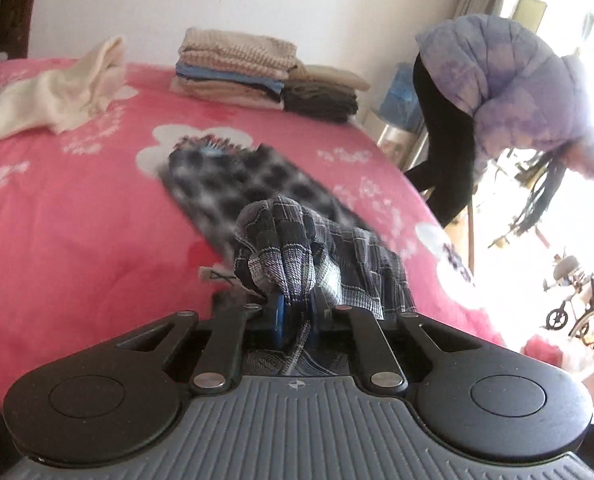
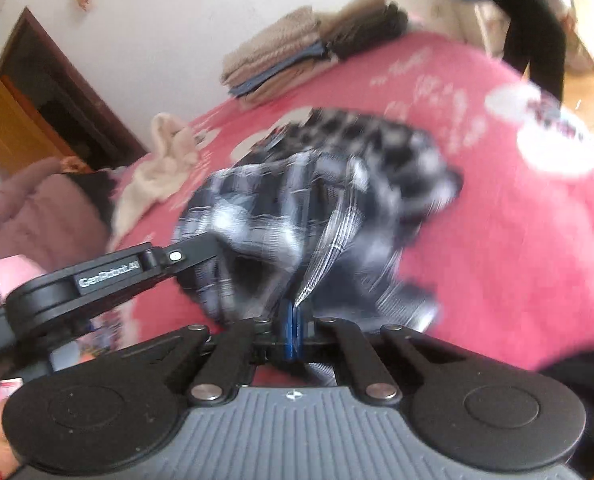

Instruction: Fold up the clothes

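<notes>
Nearest to each camera, both grippers are clenched on the same dark plaid garment [image 1: 297, 248]. The left gripper [image 1: 295, 312] has a bunched fold of the checked cloth pinched between its blue pads, and the fabric spills up and over the fingertips and hangs down to the right. The right gripper [image 2: 293, 320] has its blue pads pressed nearly together on a thin edge of the plaid garment [image 2: 309, 208], which rises in front of it in a loose, blurred heap. In the right wrist view the left gripper [image 2: 201, 250] reaches in from the left edge, its black arm ending at the cloth.

Beyond the grippers, the rest of the garment trails onto the bed [image 1: 77, 220], which is covered in a pink quilt with white flower shapes. That part of the cloth lies blurred across the middle of the quilt.

Farther back on the left, a crumpled cream garment [image 1: 57, 92] lies loose on the quilt. Against the white wall at the far side sits a stack of folded clothes [image 1: 237, 68] in beige, blue and tan, with a second, darker folded pile [image 1: 321, 98] touching it on the right.

Off the bed to the right, a person in a lilac puffer jacket [image 1: 517, 92] bends forward near the bright window.
</notes>
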The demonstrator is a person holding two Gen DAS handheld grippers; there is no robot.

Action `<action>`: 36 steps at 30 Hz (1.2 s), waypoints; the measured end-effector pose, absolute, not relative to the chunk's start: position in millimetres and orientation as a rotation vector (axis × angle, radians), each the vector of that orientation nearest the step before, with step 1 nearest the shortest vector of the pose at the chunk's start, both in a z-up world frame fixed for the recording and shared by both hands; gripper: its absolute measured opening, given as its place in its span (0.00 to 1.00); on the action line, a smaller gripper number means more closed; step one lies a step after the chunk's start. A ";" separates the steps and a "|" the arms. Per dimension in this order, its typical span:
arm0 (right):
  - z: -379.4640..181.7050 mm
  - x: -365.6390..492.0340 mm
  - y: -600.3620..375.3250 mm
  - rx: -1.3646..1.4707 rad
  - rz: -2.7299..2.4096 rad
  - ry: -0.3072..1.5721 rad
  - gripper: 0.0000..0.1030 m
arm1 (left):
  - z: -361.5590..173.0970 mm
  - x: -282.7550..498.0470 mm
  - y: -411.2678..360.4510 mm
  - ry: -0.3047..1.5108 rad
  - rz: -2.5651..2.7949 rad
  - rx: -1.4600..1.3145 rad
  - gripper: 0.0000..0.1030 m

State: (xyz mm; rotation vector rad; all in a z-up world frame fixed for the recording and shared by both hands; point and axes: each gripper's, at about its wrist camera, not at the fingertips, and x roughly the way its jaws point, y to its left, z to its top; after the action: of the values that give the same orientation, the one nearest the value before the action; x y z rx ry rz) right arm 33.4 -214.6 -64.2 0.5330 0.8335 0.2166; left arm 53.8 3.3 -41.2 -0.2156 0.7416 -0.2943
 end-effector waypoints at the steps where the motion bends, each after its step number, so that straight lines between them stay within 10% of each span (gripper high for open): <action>1: -64.7 26.1 -212.3 0.542 0.233 0.843 0.02 | -39.3 47.9 6.1 0.750 -0.281 -0.211 0.10; 5: -66.9 -0.1 -195.1 0.519 0.304 0.884 0.01 | -28.2 23.9 20.9 0.763 -0.234 -0.183 0.11; 12: -64.5 -33.4 -162.6 0.388 0.417 0.902 0.01 | 4.2 6.2 37.6 0.642 -0.124 -0.184 0.49; 18: -47.9 -57.0 -169.3 0.293 0.321 0.816 0.10 | -3.8 19.1 16.9 0.661 -0.136 -0.171 0.51; 21: -30.2 -62.2 -190.7 0.326 0.260 0.672 0.48 | -9.6 34.7 11.1 0.659 -0.155 -0.160 0.52; 36: -50.6 123.3 -223.3 0.216 0.084 0.714 0.48 | -82.7 189.6 5.4 0.736 -0.280 -0.128 0.63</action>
State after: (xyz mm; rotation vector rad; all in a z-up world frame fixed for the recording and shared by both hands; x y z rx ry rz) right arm 123.3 -223.3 -50.6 0.2159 0.7139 0.0841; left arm 189.6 5.4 -82.7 -0.1281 0.7361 -0.2805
